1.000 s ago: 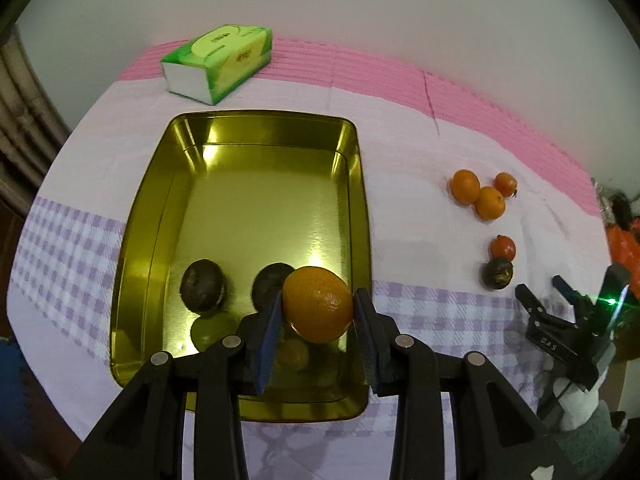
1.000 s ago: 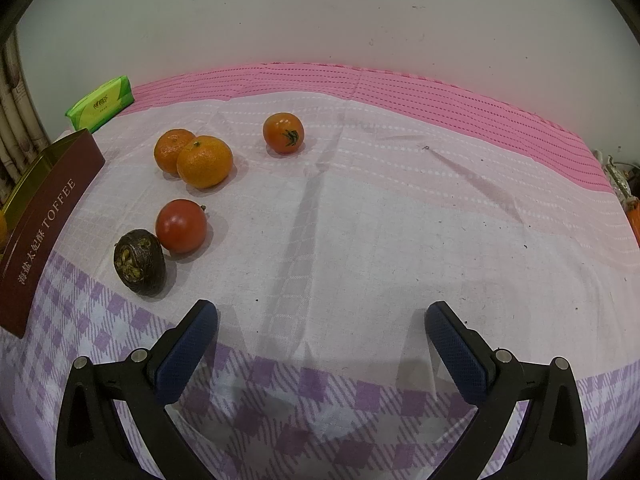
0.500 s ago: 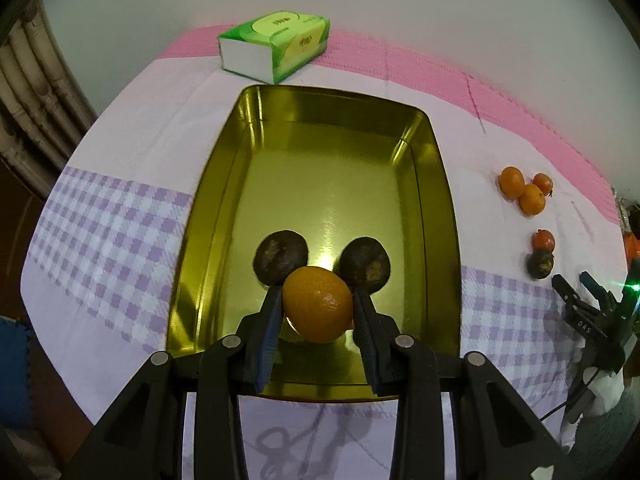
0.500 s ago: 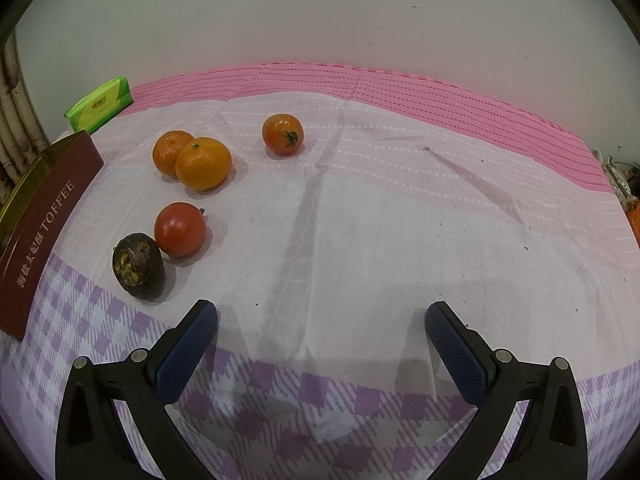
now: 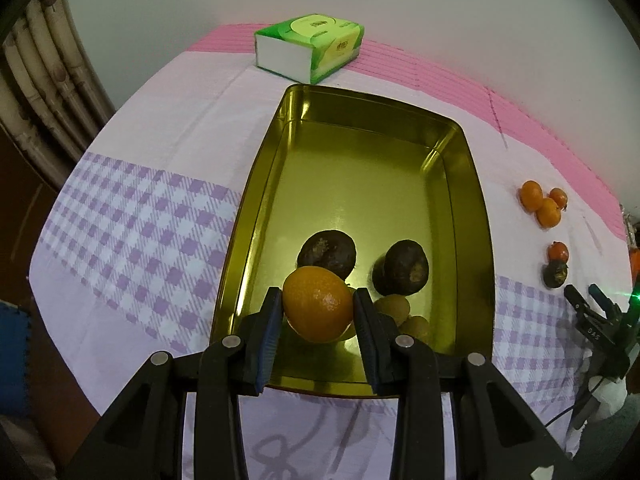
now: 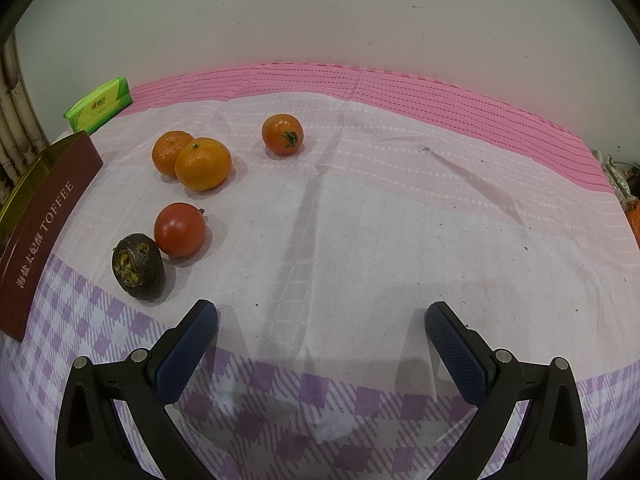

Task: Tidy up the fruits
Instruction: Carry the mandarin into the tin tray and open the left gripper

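Note:
My left gripper point(image 5: 318, 308) is shut on an orange point(image 5: 318, 307) and holds it over the near end of a gold tin point(image 5: 464, 200). In the tin lie two dark passion fruits point(image 5: 328, 252) point(image 5: 406, 266) and small green-yellow fruits point(image 5: 394, 305). My right gripper point(image 6: 320, 320) is open and empty above the cloth. Ahead of it to the left lie two oranges point(image 6: 203, 163) point(image 6: 170, 151), two red tomatoes point(image 6: 282, 134) point(image 6: 180, 229) and a dark passion fruit point(image 6: 138, 266). The same loose fruits point(image 5: 544, 208) lie right of the tin in the left wrist view.
A green tissue pack point(image 5: 310, 46) lies behind the tin; it also shows in the right wrist view point(image 6: 100, 105). The tin's maroon side point(image 6: 40, 232) stands at the left of the right wrist view. The right gripper's body point(image 5: 600, 328) shows by the table's right edge. Bamboo poles point(image 5: 44, 80) stand left.
My left gripper has moved left with the orange, so the tin now sits further right in its view. The right gripper has barely moved.

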